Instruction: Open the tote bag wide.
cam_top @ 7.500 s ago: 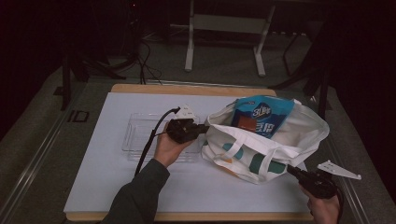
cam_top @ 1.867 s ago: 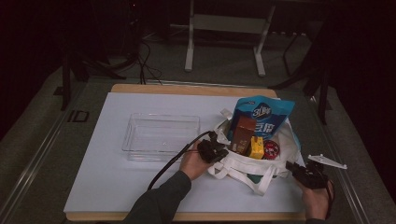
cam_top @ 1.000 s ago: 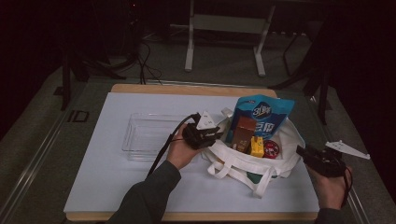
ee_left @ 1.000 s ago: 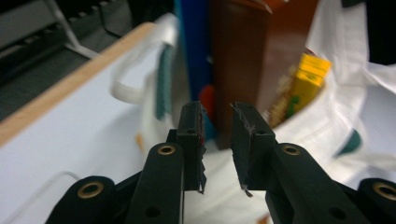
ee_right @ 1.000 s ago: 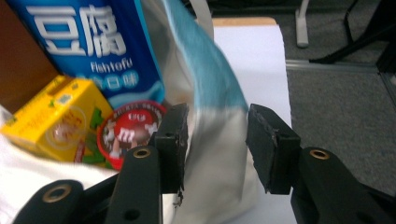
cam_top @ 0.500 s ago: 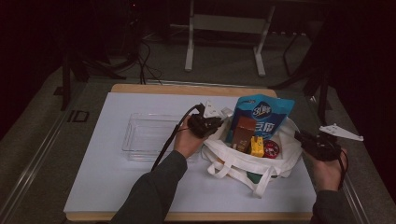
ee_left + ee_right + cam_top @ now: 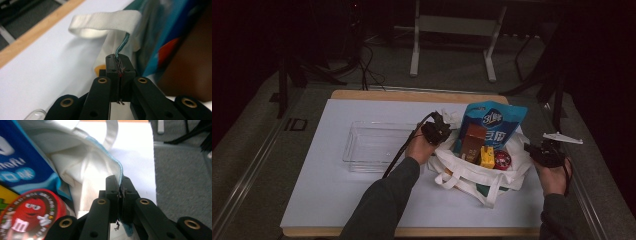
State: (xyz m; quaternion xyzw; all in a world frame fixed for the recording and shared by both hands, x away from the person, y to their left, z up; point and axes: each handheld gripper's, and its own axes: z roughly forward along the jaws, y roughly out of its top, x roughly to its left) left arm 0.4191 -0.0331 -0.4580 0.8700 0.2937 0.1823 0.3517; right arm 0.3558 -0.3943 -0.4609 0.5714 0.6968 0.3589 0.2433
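A white cloth tote bag sits on the white tabletop toward its right edge, its mouth held wide by two handheld grippers — one at each side of the rim. The left gripper, held in the person's left hand, is clenched on the bag's teal-trimmed rim at the side nearer the table's middle; in the left gripper view its jaws have just been closing and now pinch the thin fabric edge between them, with a white strap handle looping just above. The right gripper, held in the right hand close to the table's right edge, grips the opposite side of the rim; in the right gripper view its jaws have likewise just been closing and are clamped on the blue-trimmed cloth edge. Inside the open bag stand a blue packet, a brown box, a small yellow box and a round red tin. A clear plastic tray lies just left of the bag, near the tabletop's centre.
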